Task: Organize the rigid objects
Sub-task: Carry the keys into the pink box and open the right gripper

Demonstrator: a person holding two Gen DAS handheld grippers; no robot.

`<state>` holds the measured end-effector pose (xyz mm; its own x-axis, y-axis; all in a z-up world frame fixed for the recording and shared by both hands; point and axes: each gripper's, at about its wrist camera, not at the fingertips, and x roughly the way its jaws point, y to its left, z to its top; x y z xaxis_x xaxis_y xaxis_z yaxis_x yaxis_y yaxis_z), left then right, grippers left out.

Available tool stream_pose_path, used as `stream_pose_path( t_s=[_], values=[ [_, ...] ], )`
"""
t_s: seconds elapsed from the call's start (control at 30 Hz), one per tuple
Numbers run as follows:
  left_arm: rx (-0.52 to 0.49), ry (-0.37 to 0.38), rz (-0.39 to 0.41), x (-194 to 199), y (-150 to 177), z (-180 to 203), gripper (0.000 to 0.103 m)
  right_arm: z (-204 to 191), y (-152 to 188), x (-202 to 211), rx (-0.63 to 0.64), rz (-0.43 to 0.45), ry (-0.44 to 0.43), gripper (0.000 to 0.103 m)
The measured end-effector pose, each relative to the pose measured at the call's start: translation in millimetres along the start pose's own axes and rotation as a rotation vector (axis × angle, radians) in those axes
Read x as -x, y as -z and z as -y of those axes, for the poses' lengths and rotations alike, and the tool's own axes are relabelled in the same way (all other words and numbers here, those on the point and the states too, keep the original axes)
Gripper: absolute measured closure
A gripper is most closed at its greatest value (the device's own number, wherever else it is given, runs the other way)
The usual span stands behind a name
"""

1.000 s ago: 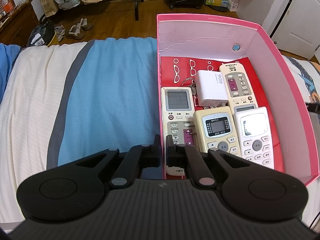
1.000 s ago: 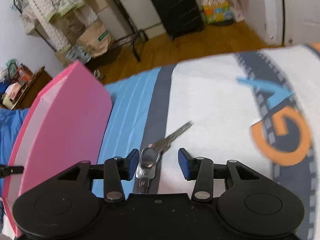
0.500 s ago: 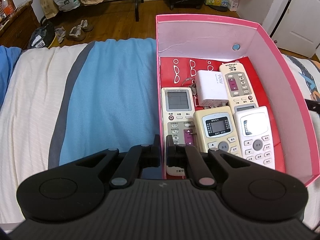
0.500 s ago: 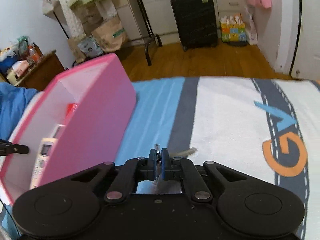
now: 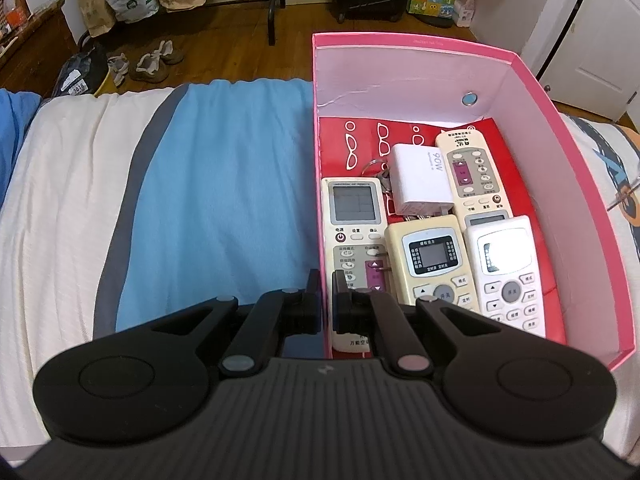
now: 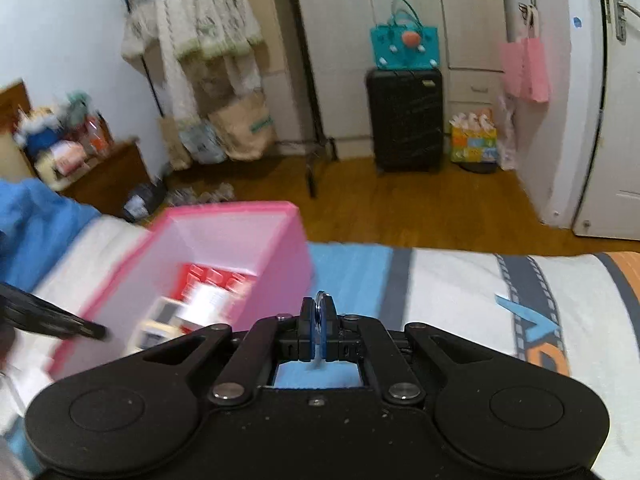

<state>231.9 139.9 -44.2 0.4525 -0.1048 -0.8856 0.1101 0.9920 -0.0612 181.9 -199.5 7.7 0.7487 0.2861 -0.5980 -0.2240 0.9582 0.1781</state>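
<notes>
Left hand-held gripper (image 5: 327, 286) clamped on the near wall of a glossy pink cardboard box (image 5: 560, 128), smooth plastic remotes inside, right hand-held gripper (image 6: 319, 314) pinched tight on a thin metal key ring (image 6: 320, 300), above the striped woven bedspread (image 5: 224, 184)

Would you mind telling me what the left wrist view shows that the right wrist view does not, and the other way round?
Only the left wrist view shows the box's contents clearly: four remote controls, a white charger, and the left gripper clamped on the box's near wall.

Only the right wrist view shows the right gripper shut on a key ring, plus the wardrobe and the hanging clothes.

Both show the pink box on the striped bedspread and the black suitcase.
</notes>
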Motion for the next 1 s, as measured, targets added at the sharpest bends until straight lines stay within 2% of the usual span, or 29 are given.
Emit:
stream_pose_path(
  t_s=[0.17,0.27,0.5,0.7,0.77,1.0],
  values=[
    [-0.008,-0.007,0.0,0.7,0.7,2.6,0.099,-35.0,-11.8,16.8,0.007,0.023,-0.077,0.099],
    [-0.007,-0.009,-0.002,1.6,0.7,3.0,0.099,-47.3,-12.4,14.2,-0.056,0.005,-0.184,0.099],
    [-0.005,-0.003,0.001,2.7,1.2,1.4,0.099,-85.1,5.6,-20.7,-0.139,-0.07,-0.349,0.099],
    [-0.006,0.002,0.004,2.6,1.9,-0.1,0.099,-103.6,15.6,-57.0,-0.176,-0.12,-0.441,0.099],
    [-0.005,0.006,0.005,2.5,2.0,-0.8,0.099,-105.0,23.4,-70.5,-0.177,-0.148,-0.431,0.099],
    [-0.004,0.011,0.005,1.3,-0.3,-1.5,0.099,-117.3,33.1,-79.6,-0.018,-0.172,-0.209,0.099]
  ],
)
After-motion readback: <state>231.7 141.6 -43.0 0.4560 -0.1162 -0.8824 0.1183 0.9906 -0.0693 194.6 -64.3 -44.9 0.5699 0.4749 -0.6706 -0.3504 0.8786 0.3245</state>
